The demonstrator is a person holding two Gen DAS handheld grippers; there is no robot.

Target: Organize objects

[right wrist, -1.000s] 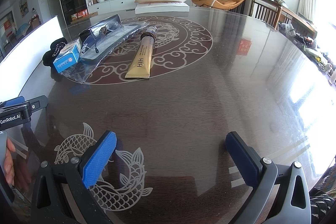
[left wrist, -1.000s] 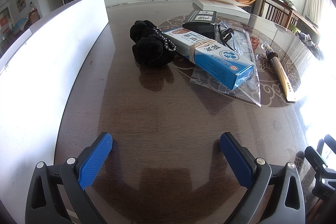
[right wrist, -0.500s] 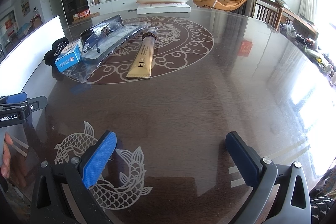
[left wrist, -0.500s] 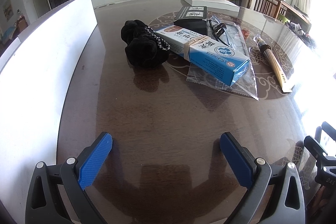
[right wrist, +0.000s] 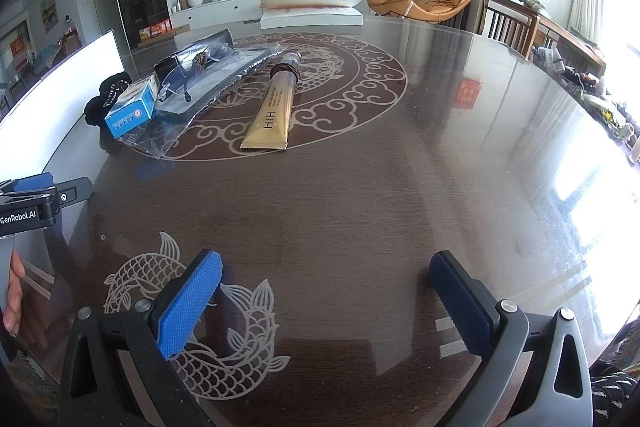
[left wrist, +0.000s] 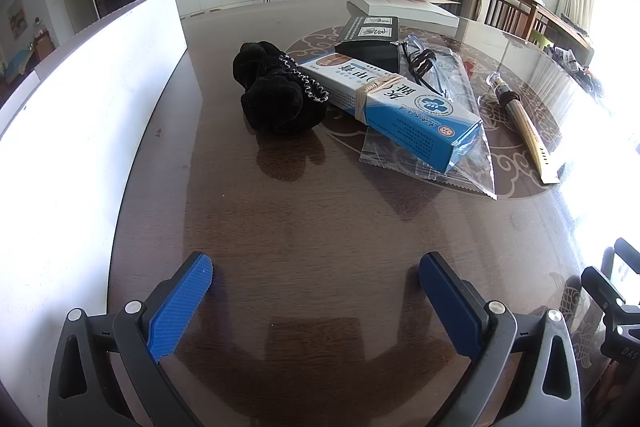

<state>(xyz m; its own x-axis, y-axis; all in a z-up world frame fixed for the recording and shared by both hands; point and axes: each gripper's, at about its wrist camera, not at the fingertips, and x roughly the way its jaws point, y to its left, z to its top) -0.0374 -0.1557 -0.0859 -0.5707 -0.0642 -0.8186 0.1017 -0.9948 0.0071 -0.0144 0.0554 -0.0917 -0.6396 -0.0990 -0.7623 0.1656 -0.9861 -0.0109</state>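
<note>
Both grippers, left point(left wrist: 316, 277) and right point(right wrist: 326, 277), stood spread wide, holding nothing. Blue carton point(left wrist: 394, 105) lay beside black scrunchie point(left wrist: 272, 93), half on crinkly plastic bag point(left wrist: 460, 167). Probably light, stiff; best pinched across narrow sides.

The left gripper point(left wrist: 316, 281) hangs wide open and empty over the glossy dark wooden table point(left wrist: 280, 219). Beyond it, a long blue-and-white cardboard box point(left wrist: 392, 107) bound by a rubber band lies across a clear plastic bag point(left wrist: 460, 167). A fuzzy black scrunchie point(left wrist: 272, 95) touches the box's far left end; a gold tube point(left wrist: 528, 131) lies apart, right of the box.
</note>
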